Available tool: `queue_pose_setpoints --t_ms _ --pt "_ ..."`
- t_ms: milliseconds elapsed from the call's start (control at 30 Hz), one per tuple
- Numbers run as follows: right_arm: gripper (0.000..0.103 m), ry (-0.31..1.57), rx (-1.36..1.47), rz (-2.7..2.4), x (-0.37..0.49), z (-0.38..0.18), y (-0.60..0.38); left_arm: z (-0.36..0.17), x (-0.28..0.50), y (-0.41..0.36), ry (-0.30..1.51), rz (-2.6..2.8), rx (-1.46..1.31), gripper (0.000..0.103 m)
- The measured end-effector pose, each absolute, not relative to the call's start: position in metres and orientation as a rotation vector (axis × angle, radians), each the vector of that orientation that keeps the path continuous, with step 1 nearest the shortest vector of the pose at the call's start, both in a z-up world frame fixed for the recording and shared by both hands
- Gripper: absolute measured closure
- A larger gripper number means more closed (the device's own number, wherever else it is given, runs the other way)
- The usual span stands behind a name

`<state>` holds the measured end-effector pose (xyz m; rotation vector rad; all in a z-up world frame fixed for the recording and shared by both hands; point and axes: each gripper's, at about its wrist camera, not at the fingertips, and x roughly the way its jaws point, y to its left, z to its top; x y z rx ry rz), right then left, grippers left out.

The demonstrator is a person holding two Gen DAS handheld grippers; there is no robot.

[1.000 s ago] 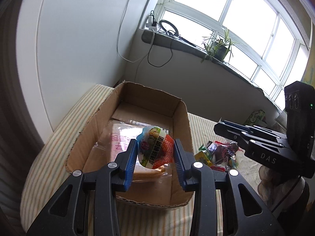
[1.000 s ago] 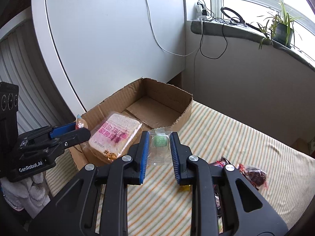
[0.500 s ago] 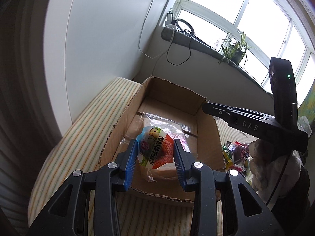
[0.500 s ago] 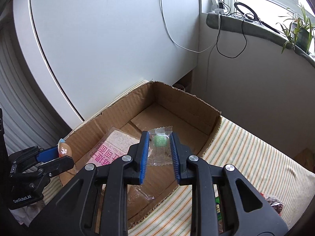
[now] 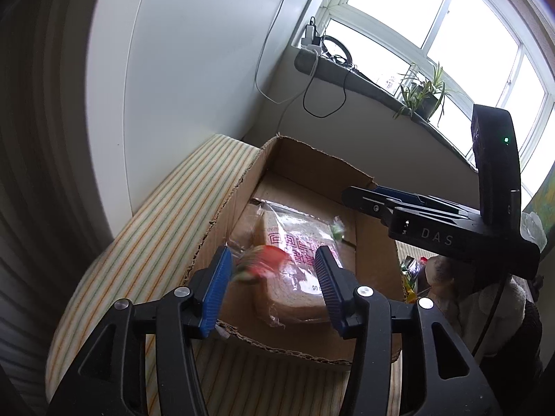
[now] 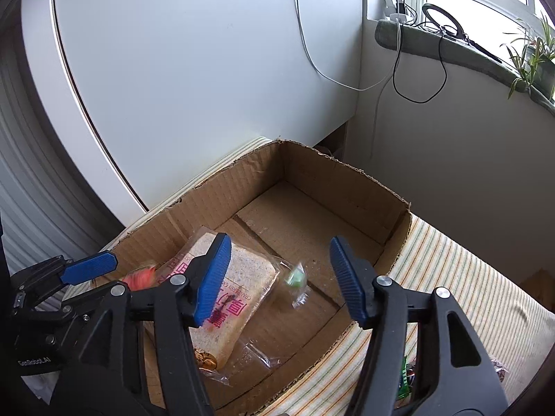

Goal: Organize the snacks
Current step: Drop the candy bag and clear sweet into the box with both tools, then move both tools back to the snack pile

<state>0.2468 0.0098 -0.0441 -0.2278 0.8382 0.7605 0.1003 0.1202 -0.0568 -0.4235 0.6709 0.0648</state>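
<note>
An open cardboard box (image 5: 314, 159) (image 6: 350, 187) stands on a striped cloth. Inside lies a bagged bread loaf (image 5: 298, 277) (image 6: 236, 298) with pink print. My left gripper (image 5: 272, 279) hangs over the box's near edge, jaws opening. A red and green snack packet (image 5: 260, 264) (image 6: 140, 279) is blurred between them, free of the pads. My right gripper (image 6: 279, 275) is above the box, jaws opening too. A small clear packet with a green sweet (image 6: 295, 279) (image 5: 335, 228) drops, blurred, between its fingers. Each gripper shows in the other's view: right gripper (image 5: 378, 201), left gripper (image 6: 88, 267).
A pile of loose snacks (image 5: 412, 272) (image 6: 404, 379) lies on the striped cloth (image 5: 166, 215) to the right of the box. A white wall panel (image 6: 208, 69) stands behind, with hanging cables (image 6: 399, 69) and a windowsill plant (image 5: 423, 90).
Both grippers have opened over the box. The red and green packet and the green sweet packet have left the pads and are falling. Both grippers moved in above the box over the last second.
</note>
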Motion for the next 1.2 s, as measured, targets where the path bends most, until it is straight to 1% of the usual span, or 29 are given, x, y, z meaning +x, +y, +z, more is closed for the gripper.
queue_pose_setpoints --t_ms 67,133,200,233,567,833,1200 --pt "0.041 0.832 -0.231 0.758 0.245 -0.042 0.008 -0.056 0.099 0.120 0.670 0.067 -0.420 0.054" --pt "0.038 0.822 -0.234 0.753 0.244 -0.038 0.005 -0.056 0.097 0.119 0.669 0.066 -0.420 0.054" --pt "0.030 0.809 -0.231 0.748 0.242 -0.034 0.000 -0.055 0.096 0.118 0.665 0.064 -0.421 0.054" --pt "0.029 0.804 -0.230 0.745 0.241 -0.033 -0.002 -0.053 0.096 0.116 0.662 0.062 -0.420 0.054" --pt "0.029 0.743 -0.230 0.707 0.225 -0.012 -0.036 -0.044 0.093 0.099 0.646 0.042 -0.402 0.054" --pt "0.028 0.732 -0.219 0.660 0.210 -0.002 -0.091 -0.038 0.092 0.073 0.635 -0.017 -0.381 0.054" --pt "0.028 0.765 -0.207 0.559 0.183 -0.011 -0.181 -0.034 0.103 0.019 0.641 -0.125 -0.325 0.054"
